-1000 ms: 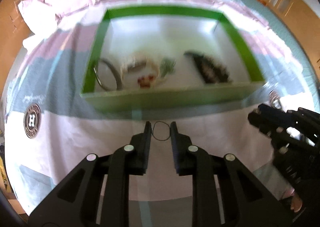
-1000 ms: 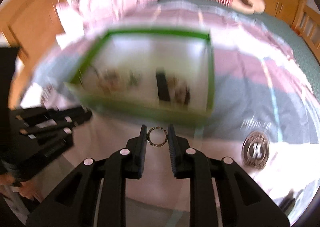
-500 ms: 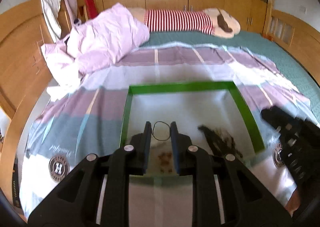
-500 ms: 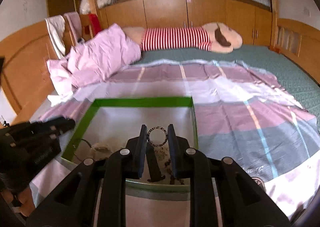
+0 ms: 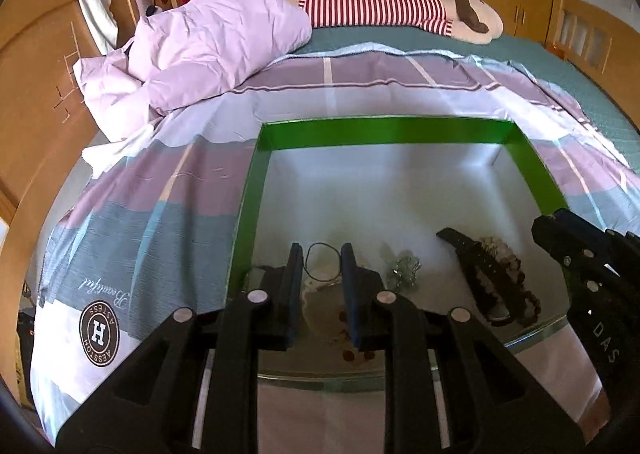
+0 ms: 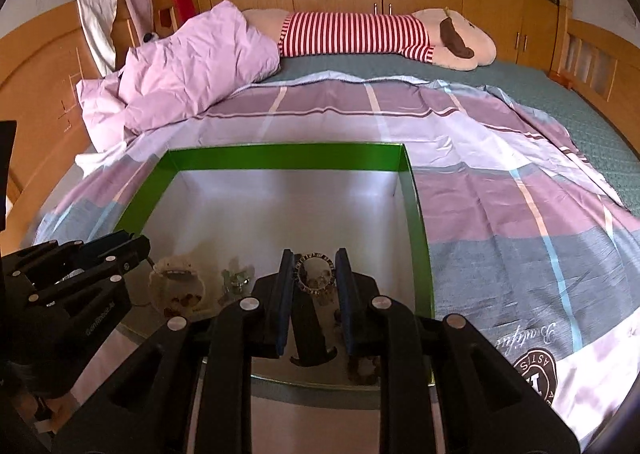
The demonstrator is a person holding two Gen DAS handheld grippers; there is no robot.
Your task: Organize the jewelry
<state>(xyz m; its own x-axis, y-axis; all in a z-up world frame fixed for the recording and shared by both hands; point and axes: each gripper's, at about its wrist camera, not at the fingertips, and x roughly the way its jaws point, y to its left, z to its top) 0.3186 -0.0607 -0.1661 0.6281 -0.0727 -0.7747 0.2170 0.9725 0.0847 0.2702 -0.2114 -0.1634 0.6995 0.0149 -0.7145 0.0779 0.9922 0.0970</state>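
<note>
A green-rimmed white box (image 5: 384, 135) (image 6: 280, 157) lies on the bed. My left gripper (image 5: 322, 262) is shut on a thin black ring (image 5: 321, 261) and holds it over the box's near left part. My right gripper (image 6: 314, 274) is shut on a beaded ring bracelet (image 6: 315, 273) over the box's near right part. Inside the box lie a pale bracelet (image 6: 176, 288), a small green trinket (image 5: 404, 268) and a dark beaded piece (image 5: 488, 278). The right gripper also shows at the right of the left wrist view (image 5: 580, 250).
The box rests on a purple, grey and white striped bedsheet (image 6: 500, 189) with a round logo (image 5: 99, 330). A lilac duvet (image 5: 216, 41) and a striped plush toy (image 6: 360, 33) lie at the far end. Wooden bed frame and cupboards surround the bed.
Both grippers rose from near the sheet and moved forward over the box, still holding their rings. The view tilted up from looking down at the box to looking across the bed.
</note>
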